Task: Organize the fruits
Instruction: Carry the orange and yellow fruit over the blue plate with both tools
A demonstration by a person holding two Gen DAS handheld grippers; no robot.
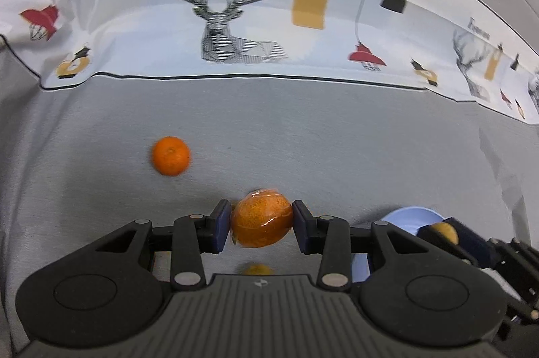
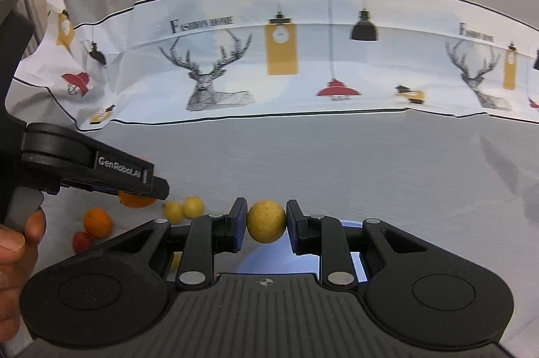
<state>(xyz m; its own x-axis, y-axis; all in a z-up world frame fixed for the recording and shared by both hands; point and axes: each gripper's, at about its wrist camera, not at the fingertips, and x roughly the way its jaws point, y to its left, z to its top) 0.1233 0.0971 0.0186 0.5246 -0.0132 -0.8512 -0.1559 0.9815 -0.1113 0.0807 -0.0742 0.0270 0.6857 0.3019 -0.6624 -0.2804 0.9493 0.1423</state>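
While the left gripper [image 1: 261, 225] clamped a wrapped orange [image 1: 261, 221], a loose mandarin [image 1: 170, 155] sat mid-left of frame. Right gripper [image 2: 266, 225] fingers pinched a yellow ball-shaped fruit [image 2: 266, 222] above the blue bowl [image 2: 279, 260].

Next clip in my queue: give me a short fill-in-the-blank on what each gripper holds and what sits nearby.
1. The left gripper is shut on a plastic-wrapped fruit whose colour is ____.
2. The right gripper grips a round, dull-yellow fruit above a light ____ bowl.
3. In the right wrist view, ____ small yellow lemons lie side by side on the grey cloth.
4. The cloth's printed band shows the head of a ____.

Missing words: orange; blue; two; deer
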